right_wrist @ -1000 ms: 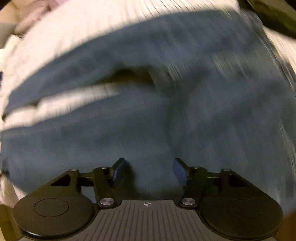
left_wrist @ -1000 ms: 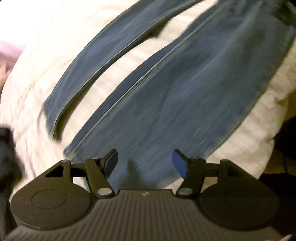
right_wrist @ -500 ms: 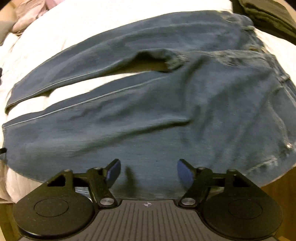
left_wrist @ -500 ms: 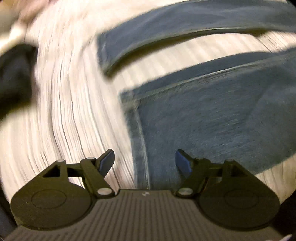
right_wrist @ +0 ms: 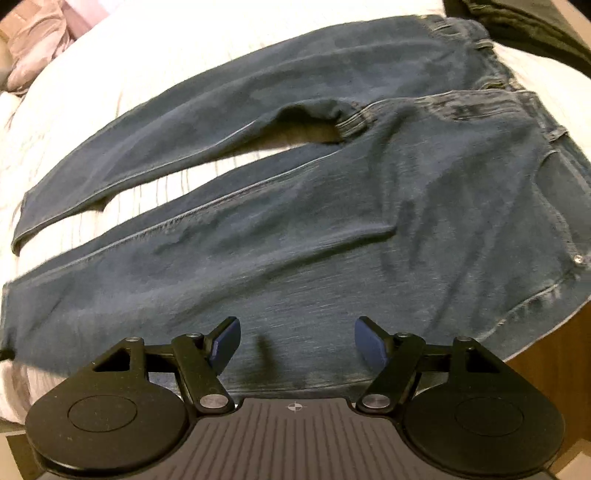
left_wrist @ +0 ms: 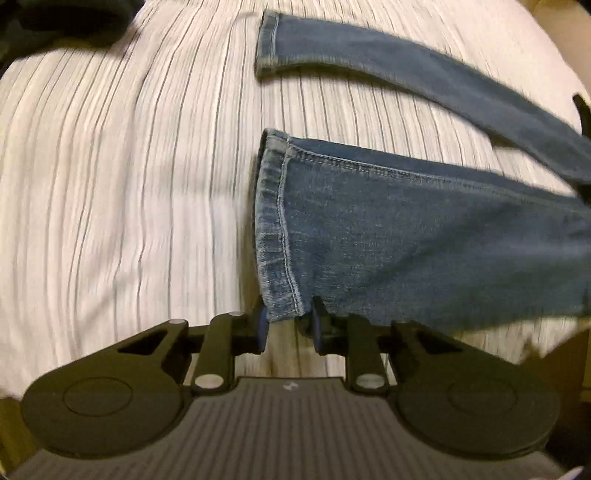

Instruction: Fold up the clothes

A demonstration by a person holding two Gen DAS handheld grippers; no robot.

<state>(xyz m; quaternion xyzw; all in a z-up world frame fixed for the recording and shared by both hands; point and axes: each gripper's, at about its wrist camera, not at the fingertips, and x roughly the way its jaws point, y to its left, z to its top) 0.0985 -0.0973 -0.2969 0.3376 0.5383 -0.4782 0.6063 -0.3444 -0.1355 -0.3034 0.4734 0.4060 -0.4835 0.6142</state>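
I'm looking down on a bed [left_wrist: 110,184] covered in white bedding with thin dark stripes; a pinkish bundle of cloth [right_wrist: 37,44] lies at its far left corner and a dark garment [right_wrist: 524,26] sits at the far right. One pair of blue jeans [right_wrist: 332,229] is spread flat across the bed, its two legs running leftward in my right view, the waistband off to the right. Two hems show in my left view, the far one [left_wrist: 267,44] lying apart from the near one [left_wrist: 275,229].

My left tongs [left_wrist: 287,326] have just been closing and now stand narrow, with the near hem's bottom corner between the pads; I can't tell whether they press it yet. My right tongs [right_wrist: 295,341] hang spread wide over the near leg's thigh, holding nothing.
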